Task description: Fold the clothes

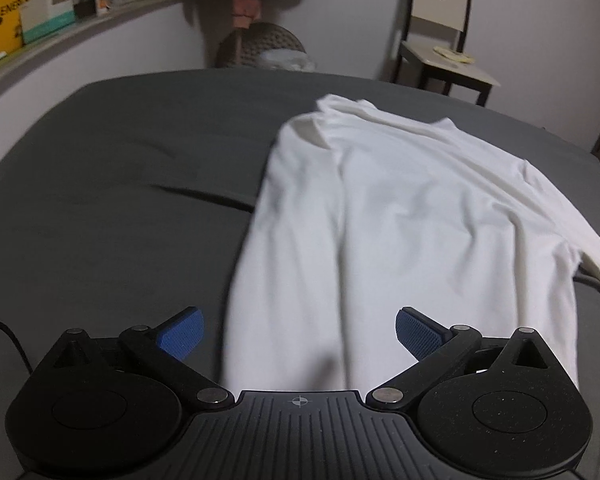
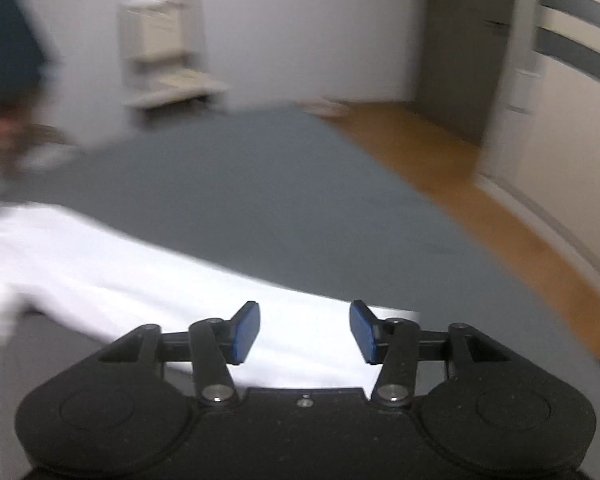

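So your white shirt (image 1: 400, 220) lies on the grey bed (image 1: 120, 200), filling the frame's centre-right, one side looks folded in, one sleeve (image 2: 180, 280) out. Left gripper (image 1: 298, 334) and right gripper (image 2: 305, 330) both gape, holding nothing; more folds remain.

White shirt (image 1: 400, 216) flat on bed (image 1: 120, 200).

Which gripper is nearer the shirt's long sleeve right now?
Right. The right gripper hovers open directly over the sleeve. The left gripper sits open at the white shirt's hem, with the sleeve off to its right.
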A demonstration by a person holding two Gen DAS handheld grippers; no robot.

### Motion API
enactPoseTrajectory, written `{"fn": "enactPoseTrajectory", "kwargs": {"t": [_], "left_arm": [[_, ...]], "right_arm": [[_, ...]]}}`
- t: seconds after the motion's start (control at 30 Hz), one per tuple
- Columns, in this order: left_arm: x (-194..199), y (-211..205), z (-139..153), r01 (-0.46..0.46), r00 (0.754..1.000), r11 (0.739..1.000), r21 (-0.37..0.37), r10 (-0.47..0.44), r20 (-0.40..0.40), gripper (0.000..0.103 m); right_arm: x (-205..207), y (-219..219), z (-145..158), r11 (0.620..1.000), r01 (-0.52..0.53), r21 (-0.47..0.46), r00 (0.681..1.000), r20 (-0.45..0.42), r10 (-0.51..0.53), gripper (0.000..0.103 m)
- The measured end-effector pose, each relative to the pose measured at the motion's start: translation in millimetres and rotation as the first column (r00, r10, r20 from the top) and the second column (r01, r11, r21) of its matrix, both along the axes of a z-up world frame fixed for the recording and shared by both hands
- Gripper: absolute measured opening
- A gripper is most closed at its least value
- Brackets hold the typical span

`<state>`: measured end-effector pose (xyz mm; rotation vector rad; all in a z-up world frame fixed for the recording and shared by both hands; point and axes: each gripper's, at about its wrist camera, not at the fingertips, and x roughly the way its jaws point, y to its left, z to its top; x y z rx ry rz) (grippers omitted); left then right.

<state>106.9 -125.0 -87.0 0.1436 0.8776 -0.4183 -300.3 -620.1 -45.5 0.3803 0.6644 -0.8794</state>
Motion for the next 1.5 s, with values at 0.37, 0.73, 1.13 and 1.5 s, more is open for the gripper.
{"fn": "enactPoseTrajectory", "kwargs": {"t": [0.37,0.73,1.13,1.5], "left_arm": [[2.6,9.1,-2.5,0.013,0.999,1.000,0.018,-0.013,0.031,0.102],[22.2,-30.7,-21.6,0.013,0.989,0.989,0.149,-0.035,0.144,0.058],[29.7,3.4,-7.9,-0.045,0.999,0.997,0.069,0.046,-0.013,0.059],[30.7,31.2,1.1,-0.065,0.998,0.998,-0.015,0.064,-0.028,0.059]], "right_arm": [[222.7,191.8,3.9,0.874,-0.478,0.089,0.834,0.357,0.420,0.066],[211.5,257.2,-45.1,0.755,-0.652,0.063,0.743,0.252,0.620,0.065],[200.1,357.0,-55.7,0.239,-0.957,0.163,0.273,0.231,0.934,0.046],[151.8,417.5,-55.0,0.112,-0.947,0.303,0.150,0.107,0.983,0.046]]}}
